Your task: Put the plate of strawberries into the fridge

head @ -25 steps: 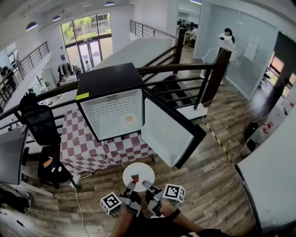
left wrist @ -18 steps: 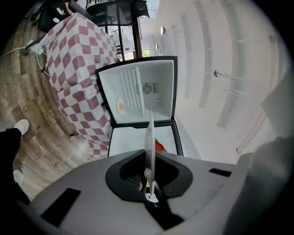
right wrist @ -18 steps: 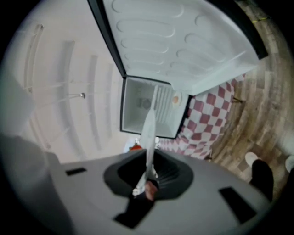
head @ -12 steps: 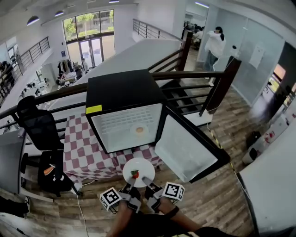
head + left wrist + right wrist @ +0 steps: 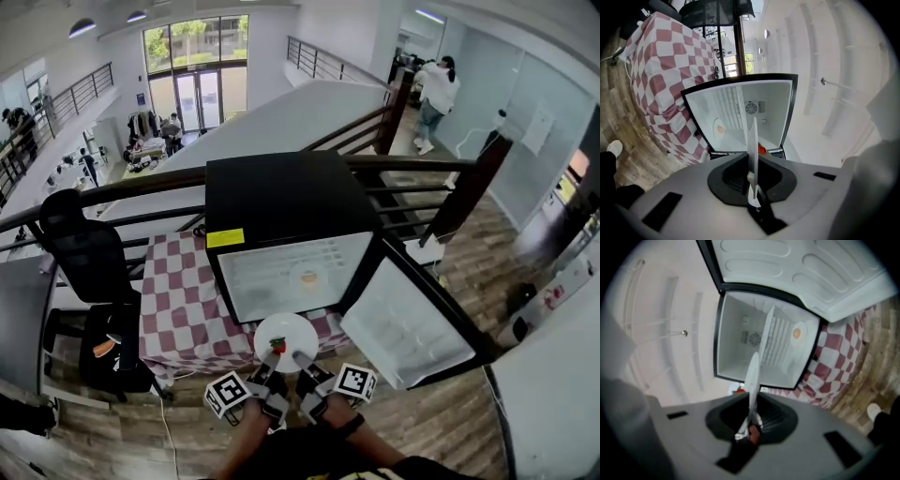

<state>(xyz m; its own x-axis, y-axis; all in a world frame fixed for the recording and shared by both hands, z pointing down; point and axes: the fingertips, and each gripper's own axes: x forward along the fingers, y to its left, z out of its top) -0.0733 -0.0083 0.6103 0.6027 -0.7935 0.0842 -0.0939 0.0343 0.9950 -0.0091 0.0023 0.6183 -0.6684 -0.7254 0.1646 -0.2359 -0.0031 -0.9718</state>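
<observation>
A white plate (image 5: 286, 337) carrying one red strawberry (image 5: 277, 346) is held level just in front of the open fridge (image 5: 281, 202). My left gripper (image 5: 266, 369) is shut on the plate's near rim at the left, and my right gripper (image 5: 303, 363) is shut on it at the right. In the left gripper view the plate (image 5: 753, 138) shows edge-on between the jaws, with the strawberry (image 5: 761, 149) behind it. The right gripper view also shows the plate (image 5: 753, 373) edge-on, before the fridge's white inside (image 5: 754, 348).
The fridge door (image 5: 408, 323) swings out to the right. A round orange thing (image 5: 308, 277) lies inside on the fridge floor. The fridge stands on a red-checked tablecloth (image 5: 173, 291). A black office chair (image 5: 84, 258) is at the left and a railing (image 5: 422, 164) behind.
The plate and both grippers have come closer to the fridge opening; the plate's far rim now reaches the fridge's lower front edge. Both grips are unchanged.
</observation>
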